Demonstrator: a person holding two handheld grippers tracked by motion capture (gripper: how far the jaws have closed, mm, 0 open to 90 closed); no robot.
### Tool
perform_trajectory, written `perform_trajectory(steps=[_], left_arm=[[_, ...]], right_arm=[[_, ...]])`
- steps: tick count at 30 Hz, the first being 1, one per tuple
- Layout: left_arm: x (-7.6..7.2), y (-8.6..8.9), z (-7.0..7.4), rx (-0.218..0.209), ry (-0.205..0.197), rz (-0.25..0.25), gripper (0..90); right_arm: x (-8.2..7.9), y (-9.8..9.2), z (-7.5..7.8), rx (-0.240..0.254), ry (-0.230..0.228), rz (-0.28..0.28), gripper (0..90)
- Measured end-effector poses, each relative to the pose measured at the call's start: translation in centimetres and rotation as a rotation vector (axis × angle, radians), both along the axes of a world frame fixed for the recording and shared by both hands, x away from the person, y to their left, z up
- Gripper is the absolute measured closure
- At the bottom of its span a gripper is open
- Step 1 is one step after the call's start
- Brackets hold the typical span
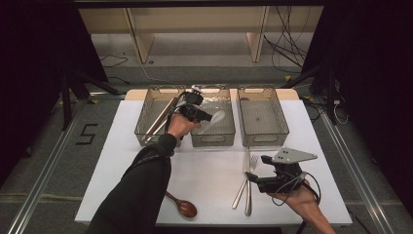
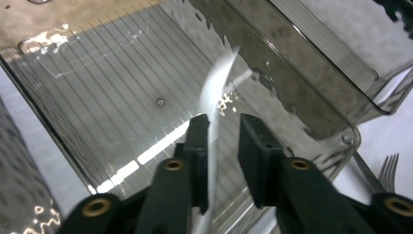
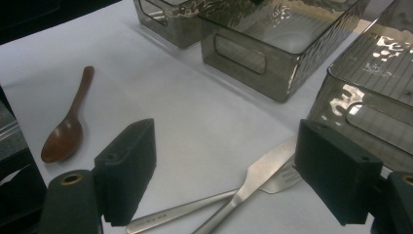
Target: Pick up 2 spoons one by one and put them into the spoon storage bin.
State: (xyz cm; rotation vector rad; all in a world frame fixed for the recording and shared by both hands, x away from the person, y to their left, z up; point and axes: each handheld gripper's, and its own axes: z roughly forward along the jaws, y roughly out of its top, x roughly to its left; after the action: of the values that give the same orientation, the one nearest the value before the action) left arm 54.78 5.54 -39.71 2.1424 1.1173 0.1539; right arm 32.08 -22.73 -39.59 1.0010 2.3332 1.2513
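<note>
Left hand-held gripper outstretched over middle bin, white spoon between loosened jaws

A recording lab or studio rather than a home: black curtains flank a white table, metal floor rails run alongside, loose cables trail behind, and a taped "5" marks the floor.

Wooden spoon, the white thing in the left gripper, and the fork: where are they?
wooden spoon [image 1: 185, 207], high view, on its bowl.
white utensil [image 2: 214, 92], left gripper view, on its blurred blade.
fork [image 3: 285, 179], right gripper view, on its tines.
</note>
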Motion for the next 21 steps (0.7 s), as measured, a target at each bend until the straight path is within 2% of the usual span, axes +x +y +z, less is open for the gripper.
perform_trajectory(steps=[2, 4, 8, 11, 14, 19, 21], left_arm=[[-0.1, 0.2, 0.2, 0.008, -0.003, -0.005, 67.7], [-0.2, 0.5, 0.4, 0.026, 0.016, -0.020, 62.1], [-1.0, 1.1, 0.9, 0.051, 0.023, -0.036, 49.9], [-2.0, 2.2, 1.5, 0.029, 0.019, -0.060, 41.8], [-3.1, 2.9, 1.9, 0.056, 0.020, -0.103, 36.3], [-5.4, 4.2, 2.4, 0.036, -0.005, -0.144, 31.2], [-6.4, 4.6, 2.5, 0.049, -0.006, -0.166, 28.9]], right_arm=[[0.0, 0.0, 0.0, 0.000, 0.000, -0.001, 24.1], [0.0, 0.0, 0.0, 0.000, 0.001, 0.000, 24.1], [0.0, 0.1, 0.0, 0.001, -0.001, 0.000, 24.1], [0.0, 0.1, 0.0, -0.002, -0.001, -0.001, 24.1], [0.0, 0.1, 0.0, -0.001, -0.001, -0.003, 24.1], [0.0, 0.1, 0.0, -0.002, -0.001, -0.006, 24.1], [0.0, 0.1, 0.0, -0.003, 0.001, -0.006, 24.1]])
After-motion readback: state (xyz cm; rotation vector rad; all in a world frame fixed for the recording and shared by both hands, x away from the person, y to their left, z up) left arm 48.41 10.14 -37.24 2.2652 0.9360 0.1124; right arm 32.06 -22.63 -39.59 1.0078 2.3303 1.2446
